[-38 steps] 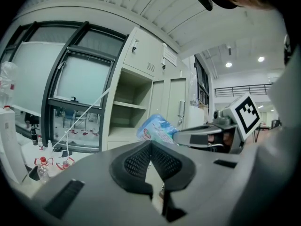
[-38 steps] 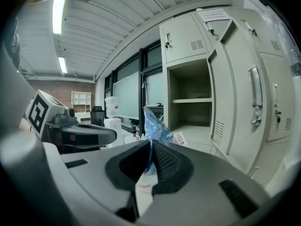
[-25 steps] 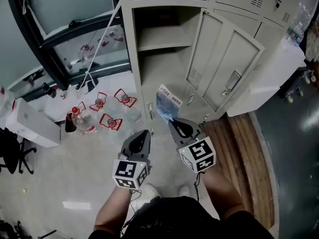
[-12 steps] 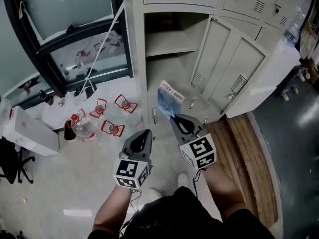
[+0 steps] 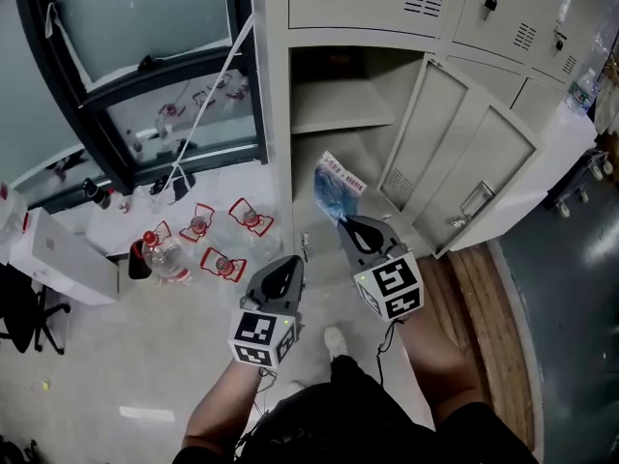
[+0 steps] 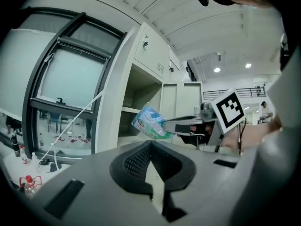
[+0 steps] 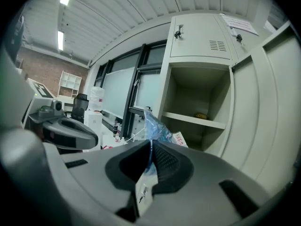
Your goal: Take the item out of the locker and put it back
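Head view, looking steeply down: the right gripper (image 5: 342, 224) pinches the near edge of a blue plastic packet (image 5: 334, 187) between its closed jaws. The packet juts up and away from the jaw tips, toward the far side, at the mouth of the open locker (image 5: 279, 114) (whether it crosses the threshold cannot be told). A shelf (image 5: 343, 119) sits higher inside the compartment. The locker door (image 5: 474, 158) stands swung out to the right. The left gripper (image 5: 293, 262) hovers left of the right one and nearer, jaws pressed together on nothing. Clear bottles (image 5: 166, 256) stand on the floor at left.
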A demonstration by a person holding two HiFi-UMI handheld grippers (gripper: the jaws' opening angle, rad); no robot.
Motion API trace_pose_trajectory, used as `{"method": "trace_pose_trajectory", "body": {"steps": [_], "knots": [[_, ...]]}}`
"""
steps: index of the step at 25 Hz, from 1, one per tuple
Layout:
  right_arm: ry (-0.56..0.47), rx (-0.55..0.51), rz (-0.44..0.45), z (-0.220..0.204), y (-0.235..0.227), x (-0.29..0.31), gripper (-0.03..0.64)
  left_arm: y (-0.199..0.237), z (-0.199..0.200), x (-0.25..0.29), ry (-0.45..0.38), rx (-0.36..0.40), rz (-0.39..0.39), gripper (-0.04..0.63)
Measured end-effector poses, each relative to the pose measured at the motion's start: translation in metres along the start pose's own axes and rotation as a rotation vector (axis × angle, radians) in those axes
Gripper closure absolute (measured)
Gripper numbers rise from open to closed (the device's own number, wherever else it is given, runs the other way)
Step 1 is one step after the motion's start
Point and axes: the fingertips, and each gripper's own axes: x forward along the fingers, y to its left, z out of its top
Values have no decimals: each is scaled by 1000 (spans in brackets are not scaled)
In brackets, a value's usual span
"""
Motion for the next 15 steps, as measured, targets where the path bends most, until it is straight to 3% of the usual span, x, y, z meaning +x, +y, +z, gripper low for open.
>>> {"method": "trace_pose_trajectory", "body": {"steps": [15], "knots": [[19,-34,64,-27,-88,107,598,33,4,106,10,-12,83,591]]}}
